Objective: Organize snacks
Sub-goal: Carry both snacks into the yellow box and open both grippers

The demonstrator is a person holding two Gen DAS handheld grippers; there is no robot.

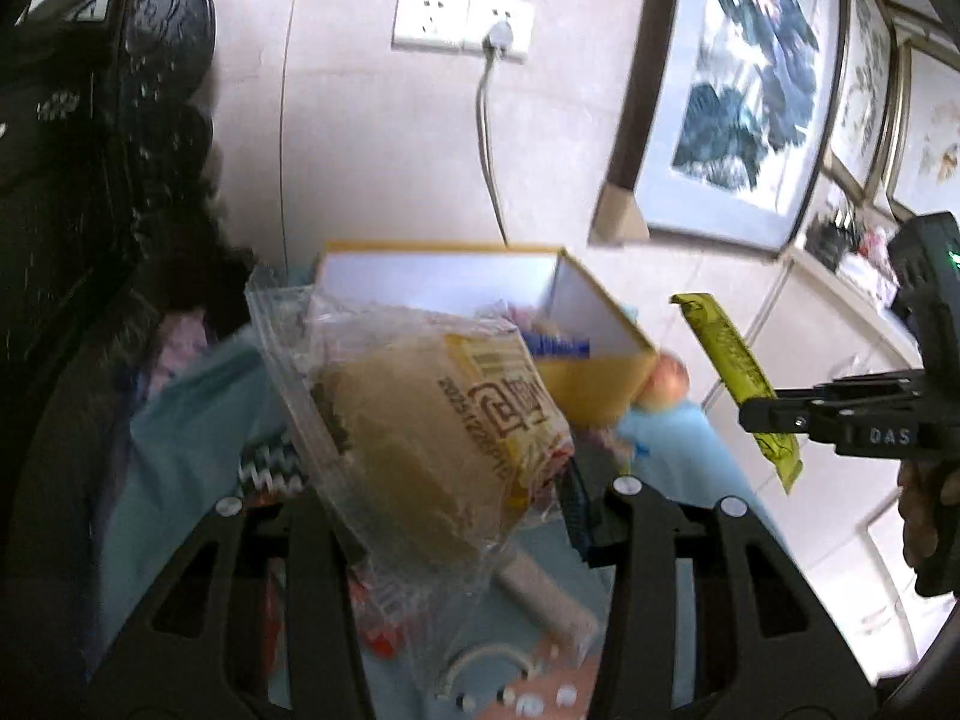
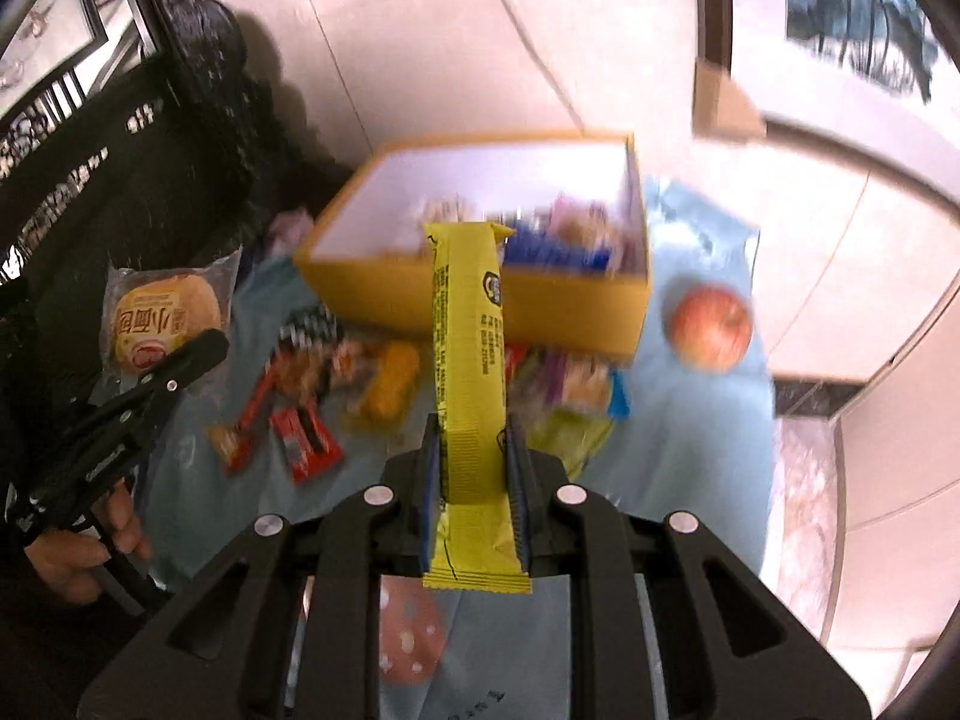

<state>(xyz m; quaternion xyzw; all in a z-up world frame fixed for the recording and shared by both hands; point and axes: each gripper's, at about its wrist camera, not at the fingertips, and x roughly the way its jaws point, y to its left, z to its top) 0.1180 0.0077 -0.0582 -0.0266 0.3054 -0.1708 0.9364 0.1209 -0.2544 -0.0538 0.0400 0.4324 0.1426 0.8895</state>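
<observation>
My left gripper [image 1: 468,510] is shut on a bread bun in a clear plastic wrapper [image 1: 432,420] and holds it up above the blue cloth. In the right wrist view the same bun pack [image 2: 165,312] hangs at the left, at the left gripper's [image 2: 207,345] tip. My right gripper [image 2: 471,456] is shut on a long yellow snack bar [image 2: 468,348], which sticks out forward over the cloth. Beyond it stands a yellow box [image 2: 540,306] with white inner walls and several snacks inside. From the left wrist, the right gripper [image 1: 762,414] and its yellow bar [image 1: 732,372] show at the right.
Several loose snacks, among them a red wrapper [image 2: 306,444] and an orange pack [image 2: 390,384], lie on the blue cloth [image 2: 690,420] in front of the box. An apple [image 2: 711,327] sits right of the box. Dark carved furniture [image 1: 90,180] stands left; a wall socket [image 1: 462,18] is behind.
</observation>
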